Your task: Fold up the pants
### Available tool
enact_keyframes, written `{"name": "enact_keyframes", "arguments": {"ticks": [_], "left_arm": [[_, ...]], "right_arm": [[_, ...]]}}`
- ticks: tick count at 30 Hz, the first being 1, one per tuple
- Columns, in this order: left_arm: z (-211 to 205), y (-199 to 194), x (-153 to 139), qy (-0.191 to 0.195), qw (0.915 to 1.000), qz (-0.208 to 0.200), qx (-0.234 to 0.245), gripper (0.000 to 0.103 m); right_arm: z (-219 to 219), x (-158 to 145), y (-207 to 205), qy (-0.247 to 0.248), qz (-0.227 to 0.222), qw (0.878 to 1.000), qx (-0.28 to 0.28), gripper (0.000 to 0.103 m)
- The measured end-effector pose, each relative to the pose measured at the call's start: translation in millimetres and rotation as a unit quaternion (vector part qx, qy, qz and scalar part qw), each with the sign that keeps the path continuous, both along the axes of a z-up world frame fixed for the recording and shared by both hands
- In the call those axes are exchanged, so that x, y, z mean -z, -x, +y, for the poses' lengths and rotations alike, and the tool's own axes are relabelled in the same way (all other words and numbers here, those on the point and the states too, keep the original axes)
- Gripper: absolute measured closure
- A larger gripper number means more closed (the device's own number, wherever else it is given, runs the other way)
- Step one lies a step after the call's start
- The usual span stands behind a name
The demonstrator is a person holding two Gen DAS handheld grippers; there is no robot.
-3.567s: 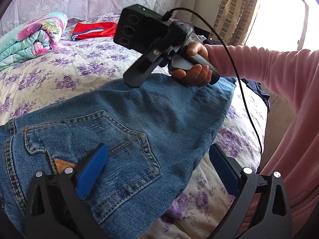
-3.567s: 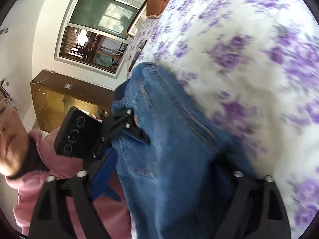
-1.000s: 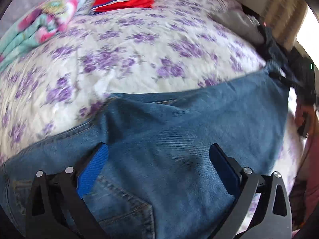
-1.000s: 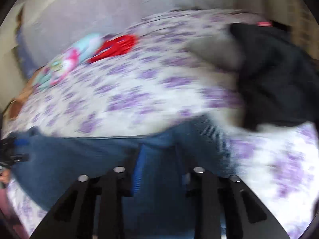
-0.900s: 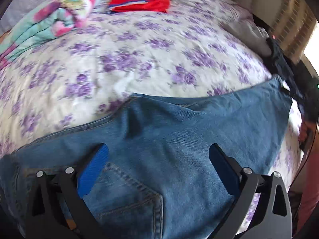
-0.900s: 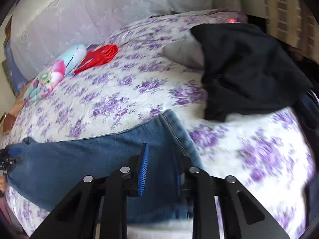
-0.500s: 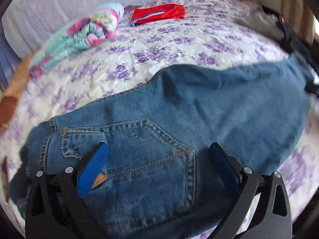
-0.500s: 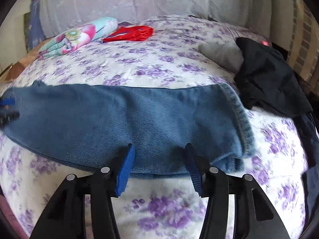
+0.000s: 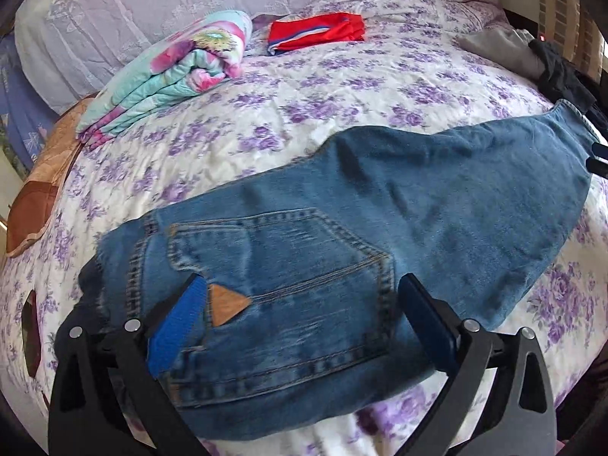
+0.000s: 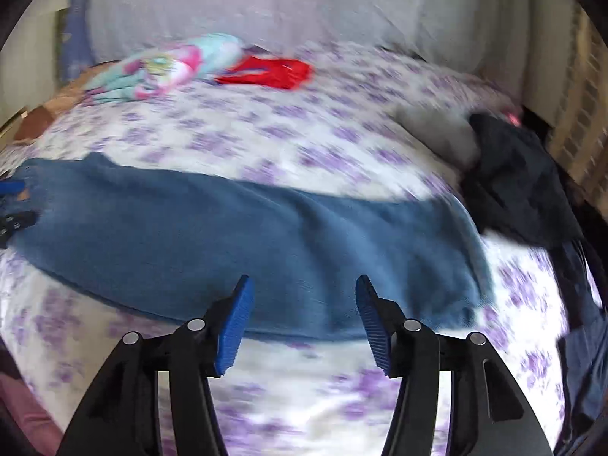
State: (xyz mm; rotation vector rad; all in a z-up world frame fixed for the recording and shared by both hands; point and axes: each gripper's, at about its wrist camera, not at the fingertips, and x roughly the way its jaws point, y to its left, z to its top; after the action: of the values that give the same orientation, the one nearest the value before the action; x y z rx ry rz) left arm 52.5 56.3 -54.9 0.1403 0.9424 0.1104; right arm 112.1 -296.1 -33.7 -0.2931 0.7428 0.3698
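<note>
- Left wrist view: jeans (image 9: 380,235) lie flat across the flowered bedsheet (image 9: 323,87), running from lower left to the right edge of the frame. Waist end with back pocket (image 9: 288,281) sits low in the frame; the leg end reaches the upper right.
- Brown triangular patch (image 9: 227,303) shows on the pocket, just beside the left finger pad.
- Left gripper (image 9: 300,326): fingers spread wide, one blue pad either side of the pocket, denim between them. Contact with the cloth cannot be told; nothing is pinched.
- Upper left of the same frame: folded floral blanket (image 9: 171,72). Top centre: red garment (image 9: 315,32). Upper right: grey cloth (image 9: 501,49) next to a black garment (image 9: 562,76).
- Far right edge: a small dark part of the other tool, just beside the jeans' leg end.
- Right wrist view (motion-blurred): jeans (image 10: 247,235) stretch across the middle of the frame from the left edge to right of centre.
- Right gripper (image 10: 302,319): fingers spread apart, pad tips over the near edge of the denim at lower centre, holding nothing.
- Same view, upper left: blanket (image 10: 163,64) and red garment (image 10: 273,72); right side: grey cloth (image 10: 437,133) and black garment (image 10: 524,182), the latter near the jeans' right end.
- Left edge of this frame: part of the left tool at the jeans' waist end.
</note>
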Motion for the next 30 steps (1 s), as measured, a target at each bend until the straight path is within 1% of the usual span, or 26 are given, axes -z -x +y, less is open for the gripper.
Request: {"name": "enact_keyframes", "arguments": {"ticks": [2, 4, 5, 8, 9, 10, 11, 12, 13, 15, 16, 17, 18, 19, 20, 21, 23, 24, 25, 26, 27, 29, 30], "left_arm": [[12, 8, -10, 0.007, 0.9999, -0.012, -0.004, 0.005], [31, 17, -21, 0.002, 0.9992, -0.033, -0.021, 0.005], [48, 22, -28, 0.000, 0.9981, -0.045, -0.043, 0.005], [91, 30, -32, 0.011, 0.9939, -0.057, -0.093, 0.005], [107, 31, -29, 0.017, 0.9920, -0.055, -0.112, 0.005], [119, 33, -24, 0.021, 0.9903, -0.050, -0.128, 0.005], [130, 34, -18, 0.030, 0.9890, -0.043, -0.138, 0.004], [138, 36, -10, 0.061, 0.9885, -0.036, -0.133, 0.004], [145, 40, -2, 0.089, 0.9865, -0.032, -0.134, 0.004], [148, 47, 8, 0.105, 0.9856, -0.034, -0.128, 0.004], [149, 51, 12, 0.113, 0.9851, -0.037, -0.124, 0.004], [151, 54, 17, 0.129, 0.9839, -0.037, -0.117, 0.004], [154, 56, 21, 0.141, 0.9827, -0.037, -0.114, 0.004], [156, 58, 22, 0.150, 0.9817, -0.040, -0.111, 0.004], [157, 59, 23, 0.154, 0.9814, -0.041, -0.108, 0.004], [157, 60, 23, 0.153, 0.9816, -0.042, -0.106, 0.004], [157, 58, 18, 0.146, 0.9826, -0.041, -0.108, 0.004], [155, 57, 12, 0.139, 0.9832, -0.042, -0.111, 0.004], [152, 59, 3, 0.126, 0.9839, -0.050, -0.117, 0.004], [146, 63, -12, 0.106, 0.9845, -0.074, -0.118, 0.005], [140, 66, -23, 0.101, 0.9840, -0.095, -0.112, 0.005], [121, 74, -50, 0.115, 0.9800, -0.144, -0.075, 0.005], [112, 75, -56, 0.121, 0.9784, -0.156, -0.061, 0.005]], "right_arm": [[37, -10, 15, 0.005, -0.016, 0.999, -0.045, 0.045], [71, -20, 29, -0.012, -0.027, 0.995, -0.094, 0.045], [94, -26, 38, -0.029, -0.032, 0.991, -0.130, 0.045], [152, -41, 61, -0.058, -0.042, 0.973, -0.220, 0.047], [173, -43, 68, -0.065, -0.042, 0.965, -0.249, 0.051], [194, -44, 74, -0.071, -0.038, 0.958, -0.276, 0.058], [212, -44, 78, -0.077, -0.032, 0.951, -0.298, 0.062], [231, -43, 80, -0.085, -0.020, 0.945, -0.317, 0.066], [246, -39, 82, -0.092, -0.008, 0.941, -0.327, 0.068], [273, -20, 80, -0.089, 0.029, 0.939, -0.332, 0.068], [284, -3, 78, -0.073, 0.064, 0.937, -0.335, 0.066], [291, 21, 76, -0.054, 0.105, 0.934, -0.336, 0.066], [285, 28, 78, -0.073, 0.093, 0.935, -0.333, 0.066], [280, 28, 79, -0.084, 0.096, 0.934, -0.332, 0.066], [276, 25, 78, -0.088, 0.110, 0.933, -0.331, 0.066], [270, 21, 76, -0.093, 0.126, 0.930, -0.331, 0.066], [260, 16, 74, -0.102, 0.141, 0.930, -0.324, 0.064], [251, 13, 72, -0.112, 0.146, 0.932, -0.312, 0.059], [244, 10, 73, -0.118, 0.144, 0.935, -0.303, 0.056], [237, 6, 73, -0.125, 0.136, 0.939, -0.291, 0.056], [230, 2, 74, -0.134, 0.124, 0.943, -0.277, 0.054], [211, 2, 75, -0.166, 0.109, 0.948, -0.248, 0.047], [200, 2, 75, -0.188, 0.104, 0.950, -0.227, 0.043]]}}
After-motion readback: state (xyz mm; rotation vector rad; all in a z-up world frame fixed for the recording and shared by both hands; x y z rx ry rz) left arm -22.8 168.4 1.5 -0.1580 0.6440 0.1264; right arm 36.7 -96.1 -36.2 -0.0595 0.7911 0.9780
